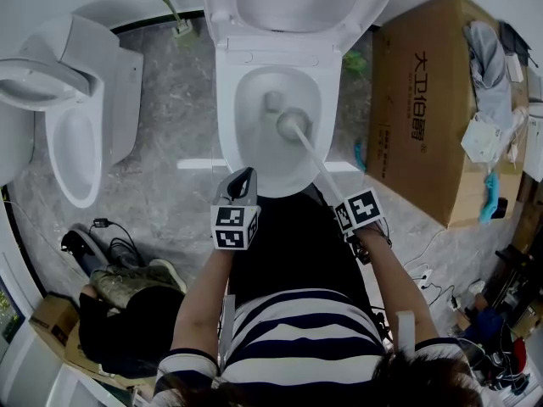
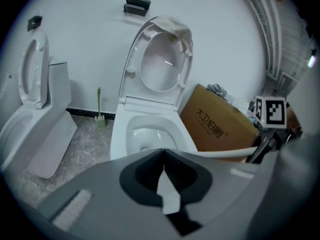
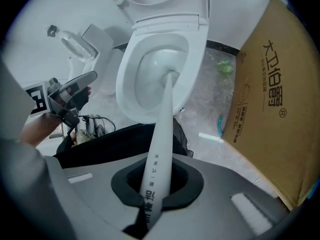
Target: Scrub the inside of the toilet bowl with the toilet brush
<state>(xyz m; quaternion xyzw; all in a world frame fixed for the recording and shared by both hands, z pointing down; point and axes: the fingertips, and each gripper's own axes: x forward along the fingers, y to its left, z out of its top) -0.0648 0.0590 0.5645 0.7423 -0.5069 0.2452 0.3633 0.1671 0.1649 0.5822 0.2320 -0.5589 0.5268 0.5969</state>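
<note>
Toilet brush [image 1: 317,163] is seen in the head view with its head down inside the toilet bowl [image 1: 246,155], ahead of the right gripper [image 1: 344,206] and the left gripper [image 1: 244,178]. In the left gripper view, the jaws are pressed together on nothing. In the right gripper view, the jaws are clamped on the brush's white handle.

Place: a staged bathroom corner, more a test room than a home, is being shown.
Fixtures: an open toilet [image 1: 227,117] and a second toilet [image 1: 119,83] are being kept close together.
Floor: grey marble-look floor tiles [image 1: 170,168] are being used.
Clutter: a cardboard box [image 1: 424,142] and cables [image 1: 127,248] are being left around.
</note>
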